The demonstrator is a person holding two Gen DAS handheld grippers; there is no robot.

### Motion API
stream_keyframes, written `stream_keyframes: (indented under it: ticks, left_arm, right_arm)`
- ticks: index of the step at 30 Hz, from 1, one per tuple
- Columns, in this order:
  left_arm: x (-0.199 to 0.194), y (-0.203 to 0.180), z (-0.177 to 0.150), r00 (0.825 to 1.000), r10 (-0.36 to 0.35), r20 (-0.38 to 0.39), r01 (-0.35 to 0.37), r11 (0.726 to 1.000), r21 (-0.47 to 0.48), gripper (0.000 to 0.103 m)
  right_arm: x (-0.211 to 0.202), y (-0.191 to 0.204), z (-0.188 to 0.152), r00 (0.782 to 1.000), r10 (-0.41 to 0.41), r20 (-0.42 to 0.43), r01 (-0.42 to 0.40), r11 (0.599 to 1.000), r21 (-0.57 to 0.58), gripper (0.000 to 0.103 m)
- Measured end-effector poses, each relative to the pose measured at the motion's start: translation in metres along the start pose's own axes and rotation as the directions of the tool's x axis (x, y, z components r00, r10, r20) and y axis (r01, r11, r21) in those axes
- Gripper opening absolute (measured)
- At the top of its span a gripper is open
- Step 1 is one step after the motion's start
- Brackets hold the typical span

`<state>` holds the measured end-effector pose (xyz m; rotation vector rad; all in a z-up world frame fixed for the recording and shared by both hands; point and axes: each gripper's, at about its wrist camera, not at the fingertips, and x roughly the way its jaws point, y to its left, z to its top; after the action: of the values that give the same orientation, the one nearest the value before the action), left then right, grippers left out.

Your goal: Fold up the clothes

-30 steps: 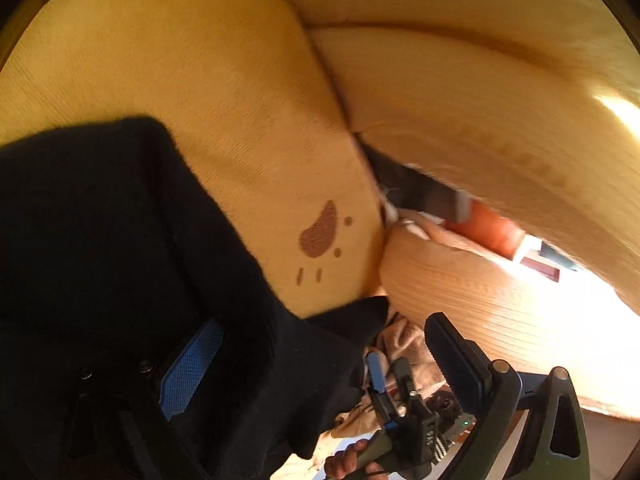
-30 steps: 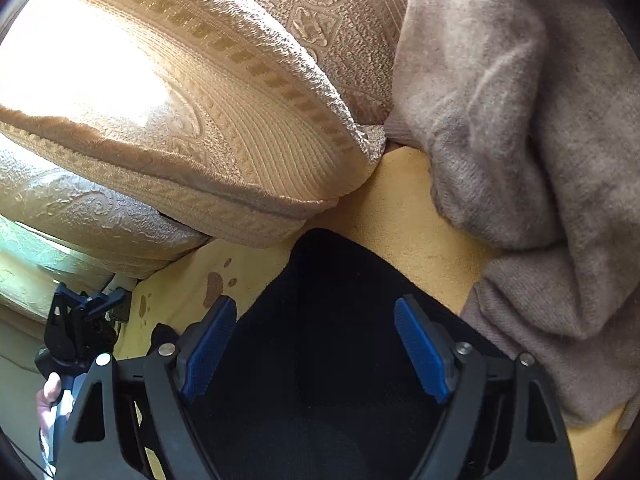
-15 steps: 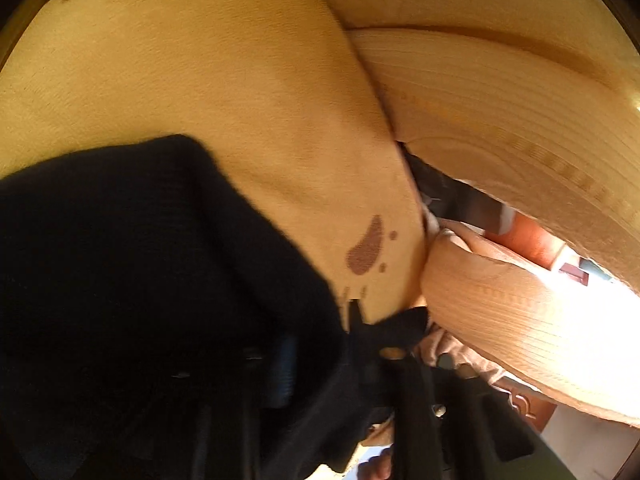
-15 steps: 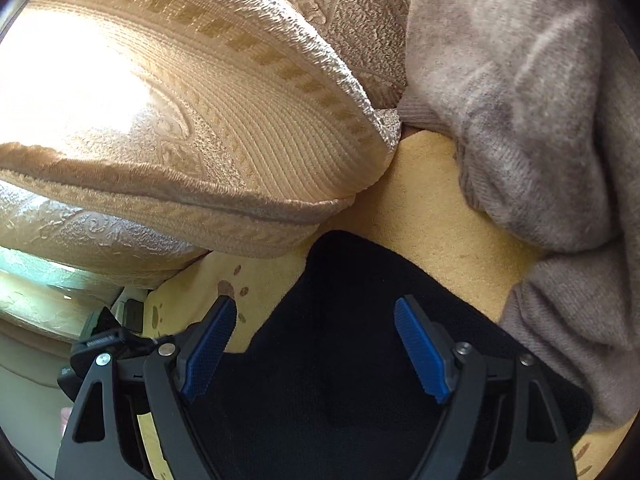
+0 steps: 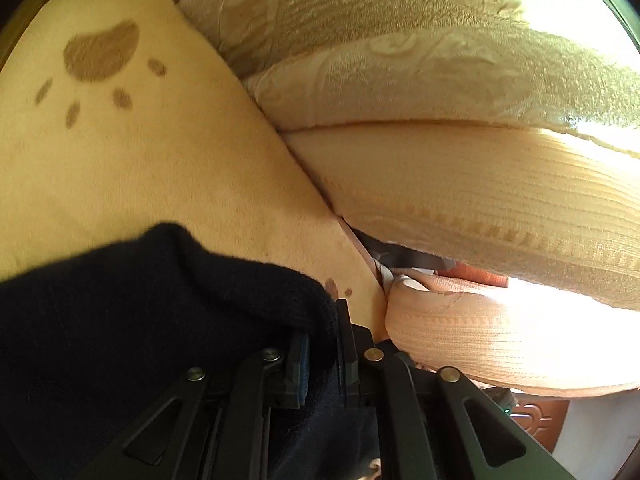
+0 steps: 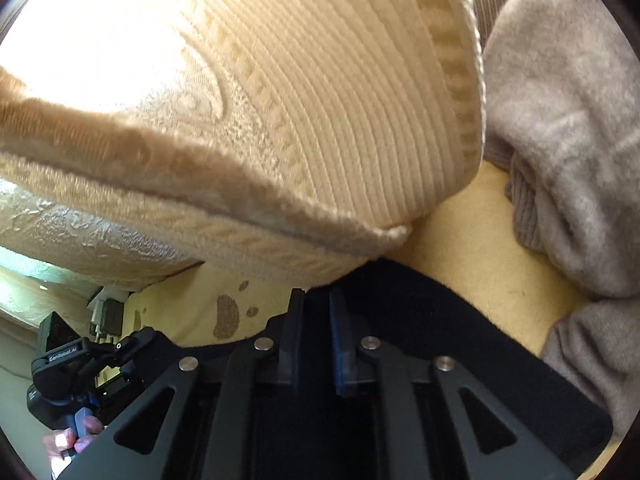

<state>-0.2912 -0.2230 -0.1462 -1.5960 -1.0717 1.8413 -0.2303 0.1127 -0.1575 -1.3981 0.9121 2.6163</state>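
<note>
Now, garment: the black knit garment lay on the yellow paw-print blanket, below the cushions.
Left gripper: jaws pinched its edge.
Right gripper: jaws had just closed on the cloth.
Advice: lift both corners evenly, keeping the edge taut.

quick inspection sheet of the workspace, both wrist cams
surface: yellow blanket with brown paw prints, spread over a sofa seat
job's things: black garment lying on the blanket; grey sweater bunched at the right of the right view
clutter: patterned beige cushions against the blanket's far edge
grippers: left gripper shut on a raised fold of the black garment; right gripper has just been closing, shut on the garment's edge
cables: nothing seen
surroundings: strong sunlight on the cushions; a hand on the left gripper's handle shows low left in the right view
</note>
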Motion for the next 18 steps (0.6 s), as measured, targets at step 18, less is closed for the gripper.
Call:
stream_keyframes:
  ticks: [18]
  left_arm:
    - [-0.034,-0.03,-0.014,0.992,0.117,-0.05,-0.096,0.944,0.316,0.023]
  right_arm:
    - [-0.039,0.045,-0.07,1.0,-0.008,-0.002,0.006,0.895,-0.447,0.023]
